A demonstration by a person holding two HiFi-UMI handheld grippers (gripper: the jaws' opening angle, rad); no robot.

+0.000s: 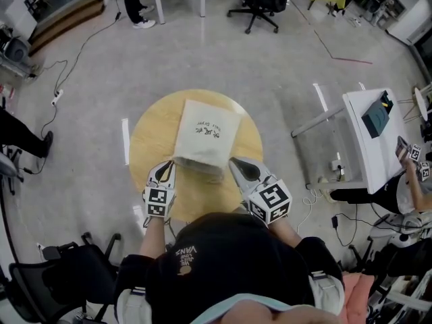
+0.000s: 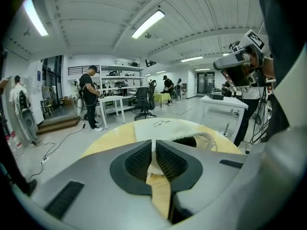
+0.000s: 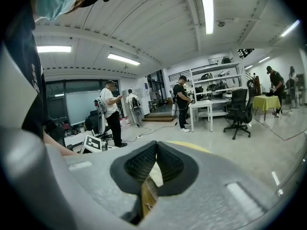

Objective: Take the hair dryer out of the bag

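A cream cloth drawstring bag [image 1: 204, 137] with dark print lay flat on the round wooden worktop [image 1: 152, 140]. My left gripper [image 1: 173, 162] and right gripper [image 1: 231, 159] sat at the bag's near corners, fingers pressed together.

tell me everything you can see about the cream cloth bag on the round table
The cream cloth bag is a roughly square pouch of soft woven fabric with dark print on its upper face. It lies flat near the middle of the round wooden table. Its mouth faces the person and gapes slightly, dark inside, with a pale drawstring cord along the rim. The left gripper and right gripper, jaws together, sit at its near corners; contact cannot be told.
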